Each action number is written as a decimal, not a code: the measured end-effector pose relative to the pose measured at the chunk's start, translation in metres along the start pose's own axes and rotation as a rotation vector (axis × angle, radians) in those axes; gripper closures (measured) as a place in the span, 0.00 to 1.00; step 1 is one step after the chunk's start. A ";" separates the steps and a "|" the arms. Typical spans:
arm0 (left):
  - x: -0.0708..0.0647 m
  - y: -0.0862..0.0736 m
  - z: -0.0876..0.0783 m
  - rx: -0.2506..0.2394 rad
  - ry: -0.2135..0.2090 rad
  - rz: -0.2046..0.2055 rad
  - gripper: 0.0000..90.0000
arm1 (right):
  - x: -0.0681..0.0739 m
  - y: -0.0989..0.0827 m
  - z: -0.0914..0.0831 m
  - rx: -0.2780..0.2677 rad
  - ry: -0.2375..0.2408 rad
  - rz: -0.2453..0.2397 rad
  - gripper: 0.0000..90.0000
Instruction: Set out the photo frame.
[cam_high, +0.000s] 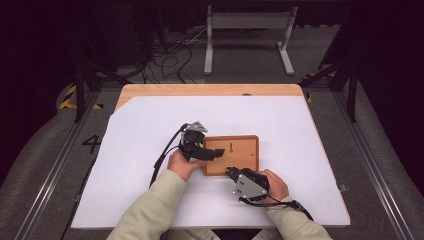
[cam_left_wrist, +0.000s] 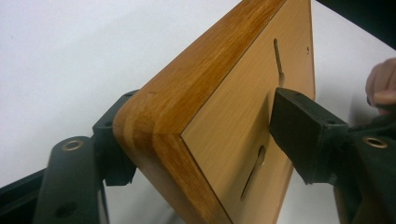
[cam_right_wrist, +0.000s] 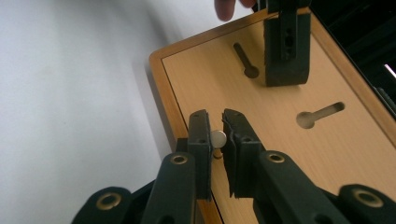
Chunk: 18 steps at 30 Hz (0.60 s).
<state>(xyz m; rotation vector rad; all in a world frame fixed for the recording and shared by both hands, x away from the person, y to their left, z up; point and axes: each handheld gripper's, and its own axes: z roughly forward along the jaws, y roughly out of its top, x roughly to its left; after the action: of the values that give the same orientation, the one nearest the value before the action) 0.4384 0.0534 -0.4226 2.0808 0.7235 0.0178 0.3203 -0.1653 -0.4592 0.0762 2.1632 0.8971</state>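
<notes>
Two grippers (cam_high: 220, 152) (cam_high: 231, 173) at wooden board (cam_high: 240, 147) edges

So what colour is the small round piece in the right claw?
Silvery metal piece, clearest in the right gripper view.

You get an evenly bright white table (cam_high: 280, 115) under overhead light against dim, murky surroundings, with soft shadows, a slightly grainy high view and blurred near jaws.

Left tool (cam_high: 212, 152) jaws set wide apart, right tool (cam_right_wrist: 217, 140) jaws nearly together
</notes>
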 end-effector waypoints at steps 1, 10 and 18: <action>-0.002 -0.001 -0.002 -0.008 -0.005 0.010 0.36 | 0.000 0.000 0.000 0.001 0.002 -0.002 0.89; -0.006 -0.007 -0.018 -0.044 -0.065 0.096 0.51 | -0.002 0.003 -0.016 -0.060 0.083 0.041 0.64; -0.014 -0.009 -0.026 -0.043 -0.079 0.150 0.58 | -0.023 0.010 -0.049 -0.151 0.067 0.160 0.61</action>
<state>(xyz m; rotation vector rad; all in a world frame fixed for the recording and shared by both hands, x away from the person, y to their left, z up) 0.4151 0.0704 -0.4109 2.0784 0.5149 0.0346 0.3007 -0.1937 -0.4163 0.1485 2.1666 1.1666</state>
